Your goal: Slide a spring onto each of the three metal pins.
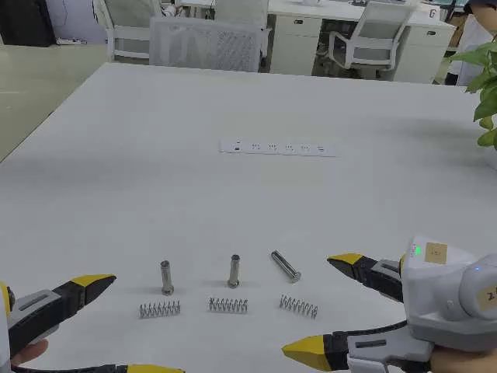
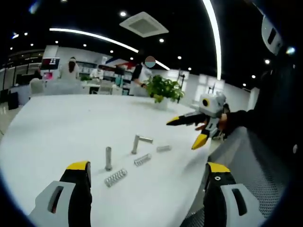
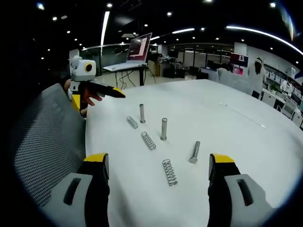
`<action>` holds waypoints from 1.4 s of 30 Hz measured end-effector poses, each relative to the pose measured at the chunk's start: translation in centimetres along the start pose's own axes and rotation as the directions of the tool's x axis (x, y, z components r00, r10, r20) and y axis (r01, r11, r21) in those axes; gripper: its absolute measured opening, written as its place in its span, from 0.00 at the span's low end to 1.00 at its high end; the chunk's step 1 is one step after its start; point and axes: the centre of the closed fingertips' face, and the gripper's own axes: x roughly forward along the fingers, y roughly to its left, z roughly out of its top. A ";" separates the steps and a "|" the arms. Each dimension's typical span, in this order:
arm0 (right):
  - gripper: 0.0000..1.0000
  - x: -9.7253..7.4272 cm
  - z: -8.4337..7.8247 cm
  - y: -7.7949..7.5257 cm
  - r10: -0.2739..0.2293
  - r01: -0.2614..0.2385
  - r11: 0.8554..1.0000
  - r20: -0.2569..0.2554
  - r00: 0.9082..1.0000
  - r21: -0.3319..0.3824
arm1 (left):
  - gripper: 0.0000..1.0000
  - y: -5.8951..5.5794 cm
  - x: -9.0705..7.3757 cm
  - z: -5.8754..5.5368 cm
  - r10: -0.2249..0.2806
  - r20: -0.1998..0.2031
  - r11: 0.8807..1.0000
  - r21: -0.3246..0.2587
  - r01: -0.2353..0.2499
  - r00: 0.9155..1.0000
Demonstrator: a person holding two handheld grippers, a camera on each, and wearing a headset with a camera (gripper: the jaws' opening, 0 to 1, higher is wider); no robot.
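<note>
Springs (image 1: 228, 305) lie on counter (image 1: 248, 101), one beside each pin (image 1: 234, 271); two pins stand, third lies flat. Left hand-held gripper (image 2: 147, 166) and right hand-held gripper (image 3: 158, 158) are spread, empty. Risk: hard pinch could shoot a spring away; a nudge could topple pins.

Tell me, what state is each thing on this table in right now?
Left pin: standing upright.
Middle pin: standing upright.
Right pin: lying on its side.
Left spring: lying loose, on no pin.
Middle spring: lying loose, on no pin.
Right spring: lying loose, on no pin.
Left tool: open, empty.
Right tool: open, empty.
</note>
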 end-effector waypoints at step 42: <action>0.85 0.3 -0.6 0.5 0.026 -0.026 1.000 -0.023 0.999 -0.002 | 0.95 0.2 0.2 -0.6 0.007 -0.026 1.000 -0.010 -0.007 1.000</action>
